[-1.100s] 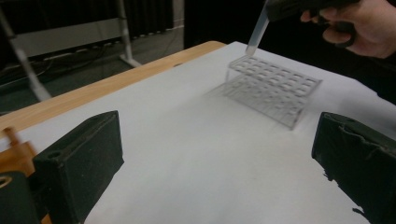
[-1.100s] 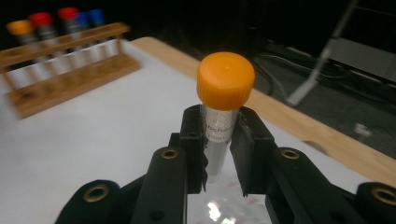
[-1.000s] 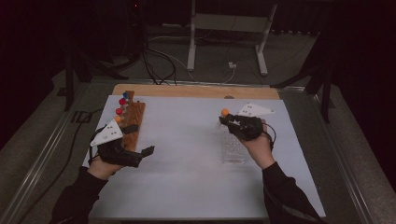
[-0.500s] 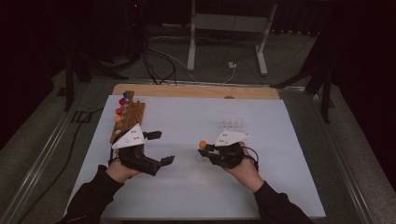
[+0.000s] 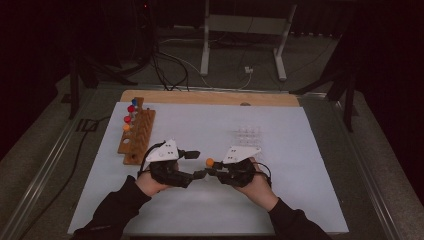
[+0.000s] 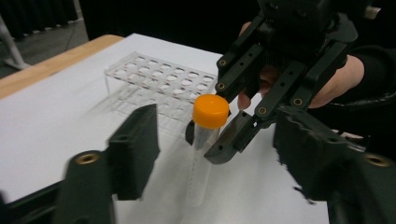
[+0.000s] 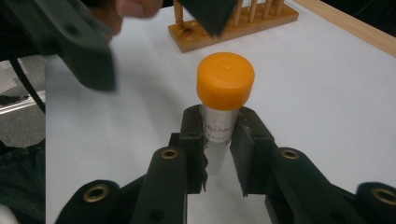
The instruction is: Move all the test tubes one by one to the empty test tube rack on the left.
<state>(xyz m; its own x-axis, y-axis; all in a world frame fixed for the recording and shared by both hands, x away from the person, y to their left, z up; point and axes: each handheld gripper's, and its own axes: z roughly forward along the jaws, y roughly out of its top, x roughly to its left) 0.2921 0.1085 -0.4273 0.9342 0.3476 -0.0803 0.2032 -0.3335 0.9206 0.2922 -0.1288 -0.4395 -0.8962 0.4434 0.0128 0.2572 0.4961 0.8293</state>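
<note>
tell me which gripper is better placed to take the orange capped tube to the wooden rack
Left, probably. The left gripper is open, its jaws either side of the tube that the right gripper clamps, and it is on the wooden rack's side.

Tube between left tool and right tool

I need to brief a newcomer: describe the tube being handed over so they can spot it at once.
On the white table sheet, between the brown wooden rack at the left and the clear plastic rack at the right, the two hand-held grippers meet near the front edge. The right hand-held gripper clamps an upright clear plastic tube with an orange screw cap, the only tube outside a rack.
</note>
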